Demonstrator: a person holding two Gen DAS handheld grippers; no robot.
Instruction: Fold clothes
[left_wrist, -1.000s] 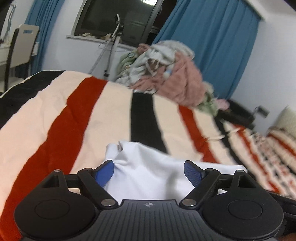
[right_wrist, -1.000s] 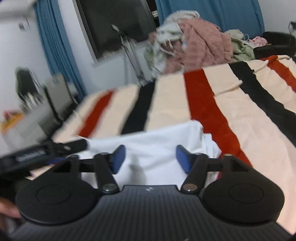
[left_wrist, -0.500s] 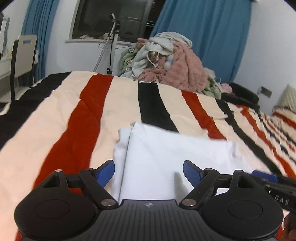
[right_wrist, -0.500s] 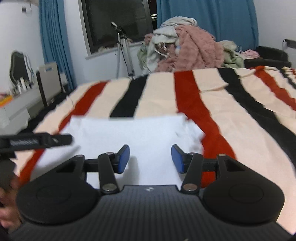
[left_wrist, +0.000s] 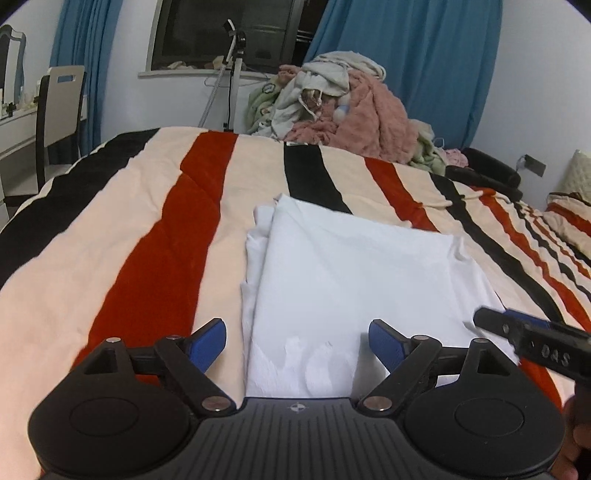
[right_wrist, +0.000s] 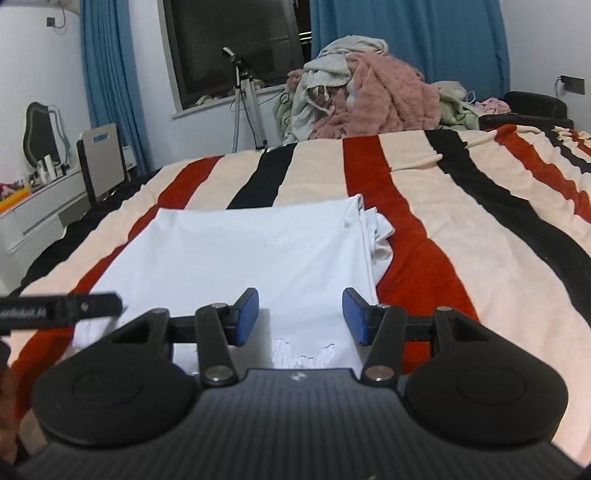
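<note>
A white garment (left_wrist: 351, 277) lies folded flat on the striped bed, with loose layers bunched at its left edge in the left wrist view and at its right edge (right_wrist: 373, 236) in the right wrist view. My left gripper (left_wrist: 297, 343) hovers over its near left part; its jaws are opening and hold nothing. My right gripper (right_wrist: 301, 315) hovers open over the near right part, its blue pads clear of the cloth. Each gripper's black finger shows at the edge of the other's view: the right one (left_wrist: 535, 343), the left one (right_wrist: 59, 312).
The bed carries a blanket (left_wrist: 147, 258) striped cream, red and black. A heap of unfolded clothes (left_wrist: 343, 107) sits past its far edge, by blue curtains. A tripod (left_wrist: 232, 74) and a chair (left_wrist: 59, 99) stand at the far left.
The garment, bunched a second ago, now lies spread flat. Both grippers have drawn back from it, and more of it shows in each view.
</note>
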